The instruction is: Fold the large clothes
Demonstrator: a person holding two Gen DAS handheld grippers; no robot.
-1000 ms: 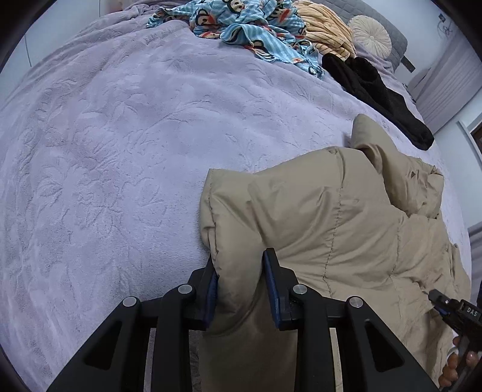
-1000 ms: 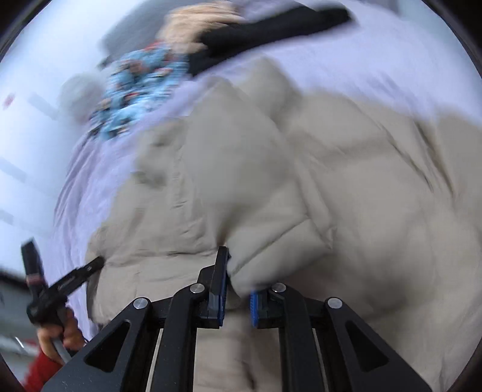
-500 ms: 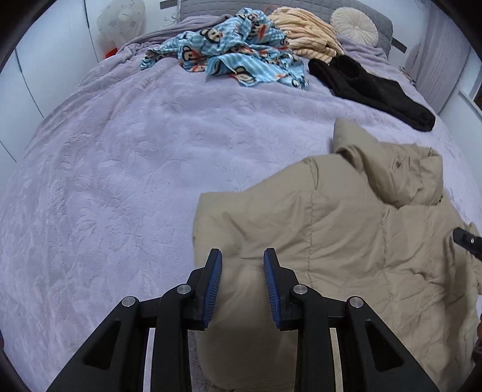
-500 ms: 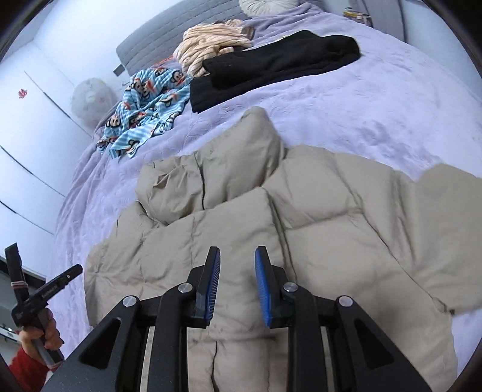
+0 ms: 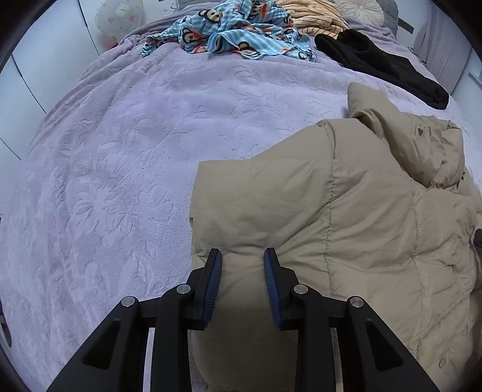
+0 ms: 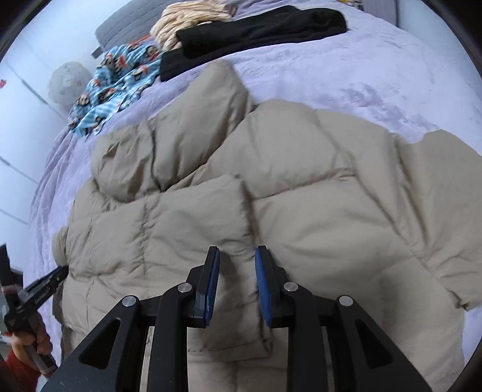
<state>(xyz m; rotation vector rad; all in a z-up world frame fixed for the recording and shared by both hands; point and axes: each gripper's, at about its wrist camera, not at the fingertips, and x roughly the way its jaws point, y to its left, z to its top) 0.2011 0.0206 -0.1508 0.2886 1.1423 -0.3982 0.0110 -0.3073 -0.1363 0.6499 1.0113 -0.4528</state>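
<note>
A beige puffer jacket (image 5: 346, 226) lies spread on the lilac bedspread (image 5: 120, 150), its hood (image 5: 421, 144) bunched toward the far side. My left gripper (image 5: 242, 259) hovers over the jacket's folded left edge, open, with nothing pinched between its blue pads. In the right wrist view the jacket (image 6: 301, 187) fills the middle. My right gripper (image 6: 236, 256) is open above its quilted front, pads clear of the cloth. A hand (image 6: 30, 340) holding the left gripper shows at the lower left edge there.
At the far end of the bed lie a blue monkey-print cloth (image 5: 235, 33), a peach striped cloth (image 5: 313, 15), a black garment (image 5: 382, 69) and a round cushion (image 5: 358, 7). White cupboard doors (image 5: 45, 60) stand along the left side.
A second ago each gripper pinched a fold of the jacket. Both have let go and drawn back a little, and the cloth now lies flat on the bed.
</note>
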